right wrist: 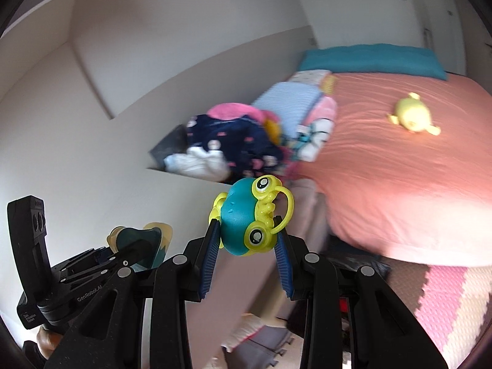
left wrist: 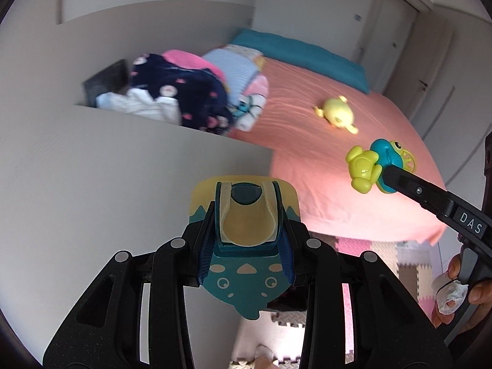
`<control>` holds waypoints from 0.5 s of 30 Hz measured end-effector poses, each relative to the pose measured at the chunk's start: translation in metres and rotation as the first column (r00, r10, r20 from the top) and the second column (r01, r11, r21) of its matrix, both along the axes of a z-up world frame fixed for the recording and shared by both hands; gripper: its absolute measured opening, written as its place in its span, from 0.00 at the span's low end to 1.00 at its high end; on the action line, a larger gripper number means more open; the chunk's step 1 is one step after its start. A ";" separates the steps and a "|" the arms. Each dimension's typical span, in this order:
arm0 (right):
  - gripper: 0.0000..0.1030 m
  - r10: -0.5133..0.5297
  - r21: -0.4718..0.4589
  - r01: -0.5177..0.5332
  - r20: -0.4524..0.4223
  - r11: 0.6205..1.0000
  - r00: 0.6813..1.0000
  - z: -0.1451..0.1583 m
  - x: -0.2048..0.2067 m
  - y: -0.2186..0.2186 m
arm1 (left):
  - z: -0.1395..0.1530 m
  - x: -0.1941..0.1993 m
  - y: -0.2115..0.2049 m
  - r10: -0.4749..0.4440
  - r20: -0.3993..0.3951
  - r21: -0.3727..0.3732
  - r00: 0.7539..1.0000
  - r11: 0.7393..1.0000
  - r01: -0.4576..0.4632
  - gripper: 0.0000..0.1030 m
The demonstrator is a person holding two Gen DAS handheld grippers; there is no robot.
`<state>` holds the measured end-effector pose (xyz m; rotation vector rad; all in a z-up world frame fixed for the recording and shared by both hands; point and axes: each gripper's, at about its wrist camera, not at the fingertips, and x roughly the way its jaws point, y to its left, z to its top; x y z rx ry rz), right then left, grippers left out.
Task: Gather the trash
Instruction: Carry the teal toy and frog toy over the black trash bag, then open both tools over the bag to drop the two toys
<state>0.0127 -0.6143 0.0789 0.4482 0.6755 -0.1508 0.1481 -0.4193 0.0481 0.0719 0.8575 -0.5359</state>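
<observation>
My left gripper (left wrist: 246,240) is shut on a flat teal and yellow cartoon-fish toy (left wrist: 244,273), held in the air in front of a white wall. It also shows at the lower left of the right wrist view (right wrist: 144,243). My right gripper (right wrist: 246,246) is shut on a teal and lime-green frog toy (right wrist: 250,218), held in the air left of the bed. In the left wrist view the frog toy (left wrist: 378,164) sits at the tip of the right gripper's black finger. A yellow duck-like toy (left wrist: 336,113) lies on the pink bed (left wrist: 323,160), also seen in the right wrist view (right wrist: 412,113).
A pile of clothes and folded blankets (left wrist: 196,92) lies at the bed's left side by a white ledge (left wrist: 138,153). A teal pillow (left wrist: 295,50) lies at the bed's head. Pink and beige foam mats (right wrist: 446,301) cover the floor. Closet doors (left wrist: 396,30) stand behind.
</observation>
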 end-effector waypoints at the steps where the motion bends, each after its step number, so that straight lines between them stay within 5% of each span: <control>1: 0.35 -0.014 0.002 0.014 -0.008 1.000 1.000 -0.003 -0.004 -0.007 | -0.003 -0.001 -0.011 -0.024 -0.008 0.003 1.000 1.000 0.024 0.34; 13: 0.39 -0.088 0.036 0.093 -0.135 0.995 0.987 -0.042 -0.036 -0.057 | -0.050 -0.009 -0.093 -0.203 -0.163 0.079 0.965 0.973 0.218 0.35; 14: 0.47 -0.092 0.033 0.099 -0.166 0.995 0.982 -0.046 -0.034 -0.058 | -0.058 -0.007 -0.099 -0.209 -0.200 0.106 0.957 0.967 0.233 0.49; 15: 0.68 -0.121 0.005 0.124 -0.196 0.992 0.973 -0.050 -0.034 -0.060 | -0.065 -0.005 -0.105 -0.199 -0.215 0.137 0.956 0.963 0.232 0.66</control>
